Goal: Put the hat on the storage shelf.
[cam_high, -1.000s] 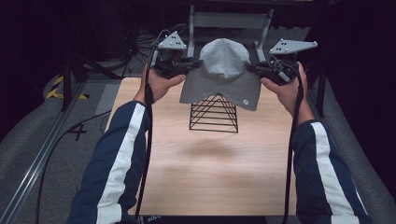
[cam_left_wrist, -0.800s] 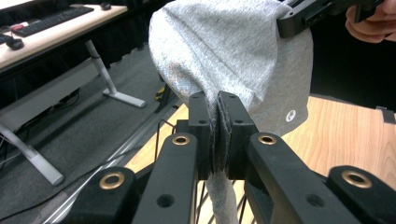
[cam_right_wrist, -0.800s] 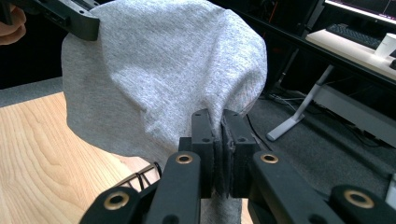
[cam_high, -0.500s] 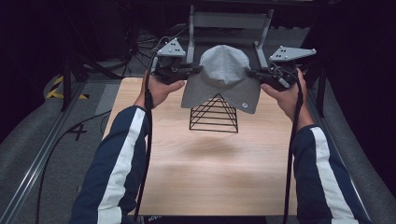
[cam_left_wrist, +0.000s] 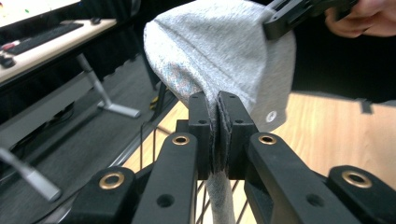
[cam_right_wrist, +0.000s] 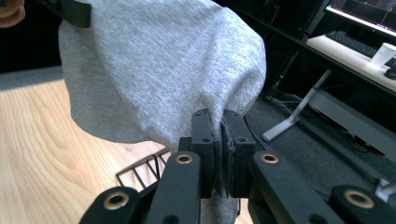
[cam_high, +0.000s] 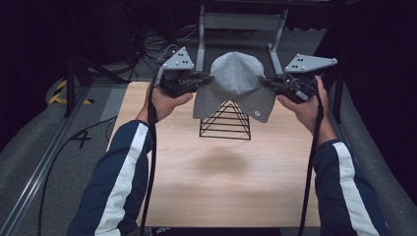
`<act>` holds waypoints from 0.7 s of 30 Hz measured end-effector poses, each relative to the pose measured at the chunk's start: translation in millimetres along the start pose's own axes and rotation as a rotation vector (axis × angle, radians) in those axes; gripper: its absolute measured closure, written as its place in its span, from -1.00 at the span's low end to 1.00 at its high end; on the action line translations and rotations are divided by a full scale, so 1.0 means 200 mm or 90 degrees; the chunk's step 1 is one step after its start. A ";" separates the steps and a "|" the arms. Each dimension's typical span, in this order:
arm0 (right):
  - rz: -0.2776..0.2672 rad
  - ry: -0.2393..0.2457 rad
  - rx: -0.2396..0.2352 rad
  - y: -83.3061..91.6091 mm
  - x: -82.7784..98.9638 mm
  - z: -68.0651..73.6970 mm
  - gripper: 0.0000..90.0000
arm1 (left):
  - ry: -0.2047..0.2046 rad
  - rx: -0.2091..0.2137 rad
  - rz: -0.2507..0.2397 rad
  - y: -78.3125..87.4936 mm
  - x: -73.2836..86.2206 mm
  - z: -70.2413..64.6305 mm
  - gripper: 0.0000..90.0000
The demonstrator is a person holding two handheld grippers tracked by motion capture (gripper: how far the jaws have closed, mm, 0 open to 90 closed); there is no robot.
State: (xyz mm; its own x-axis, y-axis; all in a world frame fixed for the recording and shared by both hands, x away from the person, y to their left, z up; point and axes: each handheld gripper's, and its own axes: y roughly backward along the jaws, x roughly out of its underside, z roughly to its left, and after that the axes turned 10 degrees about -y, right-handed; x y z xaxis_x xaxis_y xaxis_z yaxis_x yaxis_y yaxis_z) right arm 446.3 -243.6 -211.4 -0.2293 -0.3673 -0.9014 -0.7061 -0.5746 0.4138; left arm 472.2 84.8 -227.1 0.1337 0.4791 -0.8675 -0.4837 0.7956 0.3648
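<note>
A grey knit beanie hangs in the air between my two grippers, above a black wire pyramid stand on the wooden table. My left gripper is shut on the beanie's left edge, and the cloth is pinched between its jaws. My right gripper is shut on the right edge, with the grey fabric bulging above its jaws. The beanie's lower hem covers the stand's tip. A small round tag sits on the hem.
A grey metal frame stands behind the table's far edge. Cables trail from both grippers along the person's striped sleeves. In the right gripper view a desk with a keyboard and a white cup lies beyond the table.
Both grippers have lifted the beanie higher and slightly away from the person; it now hangs taller over the wire pyramid. Both grips are unchanged.
</note>
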 end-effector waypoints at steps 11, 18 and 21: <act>0.025 -0.028 -0.003 -0.12 0.12 -0.05 0.89 | 0.029 -0.003 0.039 -0.15 0.16 0.02 0.88; 0.044 -0.055 -0.015 -0.22 0.24 -0.09 0.88 | 0.048 0.008 0.072 -0.25 0.29 0.01 0.88; 0.052 -0.061 -0.019 -0.26 0.30 -0.10 0.88 | 0.056 0.015 0.082 -0.29 0.35 -0.01 0.88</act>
State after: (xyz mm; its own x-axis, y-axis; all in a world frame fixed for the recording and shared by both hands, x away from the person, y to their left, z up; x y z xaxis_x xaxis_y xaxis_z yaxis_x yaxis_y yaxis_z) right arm 482.0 -249.6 -283.7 -0.3489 -0.3435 -0.8719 -0.6624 -0.5677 0.4887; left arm 508.3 70.5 -309.2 -0.0041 0.5441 -0.8390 -0.4712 0.7390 0.4815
